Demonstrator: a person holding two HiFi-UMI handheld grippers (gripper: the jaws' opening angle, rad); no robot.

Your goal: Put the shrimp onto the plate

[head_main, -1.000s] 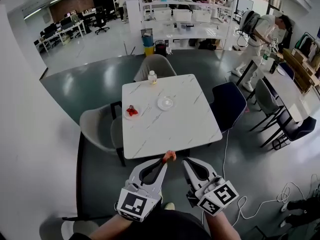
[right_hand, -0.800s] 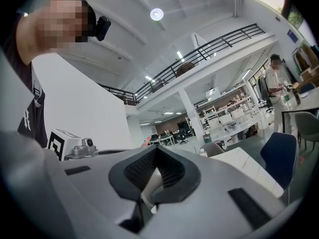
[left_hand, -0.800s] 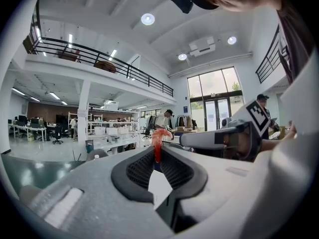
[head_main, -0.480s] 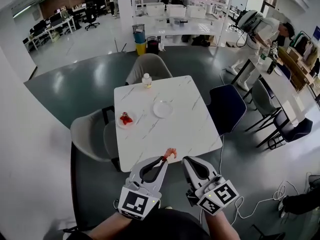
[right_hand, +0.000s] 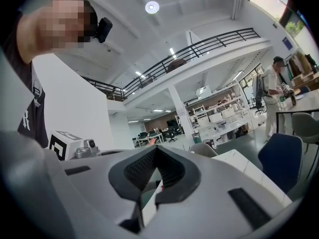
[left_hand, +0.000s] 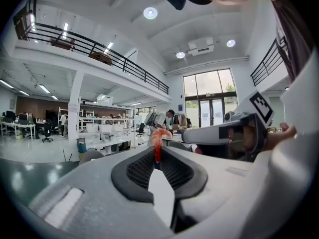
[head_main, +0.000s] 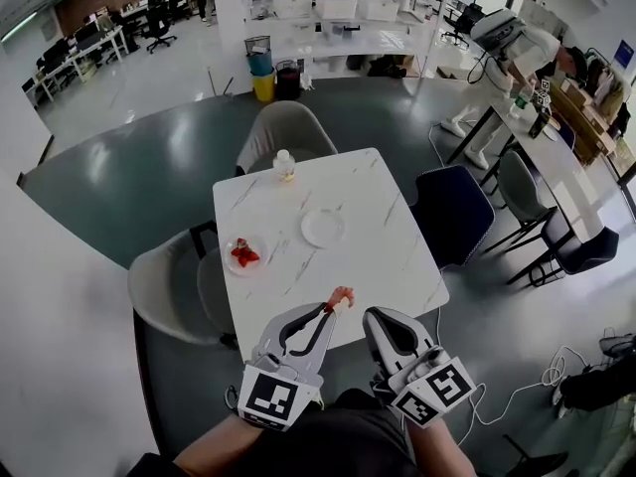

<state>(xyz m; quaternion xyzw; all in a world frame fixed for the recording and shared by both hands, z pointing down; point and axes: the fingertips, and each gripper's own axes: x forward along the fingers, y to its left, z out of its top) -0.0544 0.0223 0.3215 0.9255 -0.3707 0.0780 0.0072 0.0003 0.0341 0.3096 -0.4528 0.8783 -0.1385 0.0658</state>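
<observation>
White marble table (head_main: 370,241) in open office, chairs (head_main: 283,127) around. Empty plate (head_main: 323,227) mid-table, bottle (head_main: 285,165) at far edge. Left gripper (head_main: 326,312) pinches shrimp (head_main: 341,294) over near edge; right gripper (head_main: 376,318) closed, empty.

A glossy grey floor (head_main: 149,167) spreads under a square white marbled surface (head_main: 358,256), ringed by grey chairs (head_main: 283,127) and a dark blue chair (head_main: 452,212). White shelving (head_main: 338,13) stands behind. Overhead are a railed mezzanine (left_hand: 89,44), tall windows (left_hand: 209,96) and round ceiling lights (left_hand: 150,13).
</observation>
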